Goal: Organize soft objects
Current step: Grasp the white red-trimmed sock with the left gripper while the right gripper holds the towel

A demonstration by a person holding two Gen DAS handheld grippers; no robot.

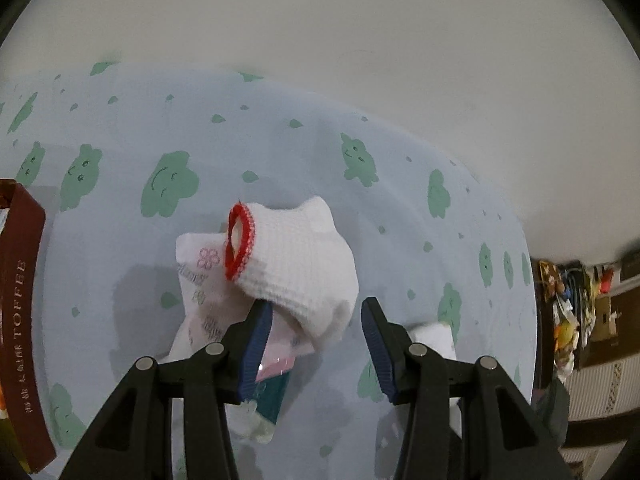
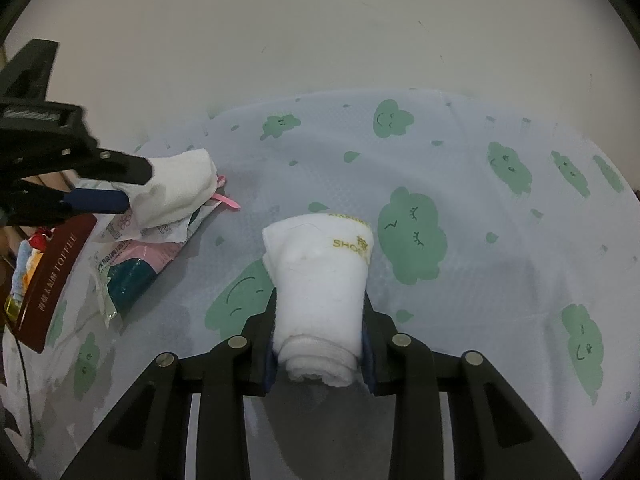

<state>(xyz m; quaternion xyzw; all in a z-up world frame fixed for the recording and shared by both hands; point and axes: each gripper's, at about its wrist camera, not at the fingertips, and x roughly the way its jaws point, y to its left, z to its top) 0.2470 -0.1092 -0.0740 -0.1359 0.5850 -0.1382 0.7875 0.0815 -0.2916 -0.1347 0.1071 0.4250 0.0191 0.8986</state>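
Observation:
A white knitted sock (image 1: 296,264) with a red cuff lies across soft tissue packets (image 1: 200,280) on the cloud-print cloth. My left gripper (image 1: 316,336) stands open around the sock's near end. The left pad touches the sock and the right pad is clear of it. The right wrist view has this sock (image 2: 180,184) between the left gripper's (image 2: 136,188) fingers. My right gripper (image 2: 320,344) is shut on a rolled white towel (image 2: 320,280) with gold lettering, which lies on the cloth and points away from me.
A brown toffee box (image 1: 20,300) stands at the cloth's left side and also shows as the box (image 2: 52,280) in the right wrist view. Pink and teal tissue packets (image 2: 136,264) lie beside it. A white wall (image 2: 320,40) backs the table. Household clutter (image 1: 568,304) sits far right.

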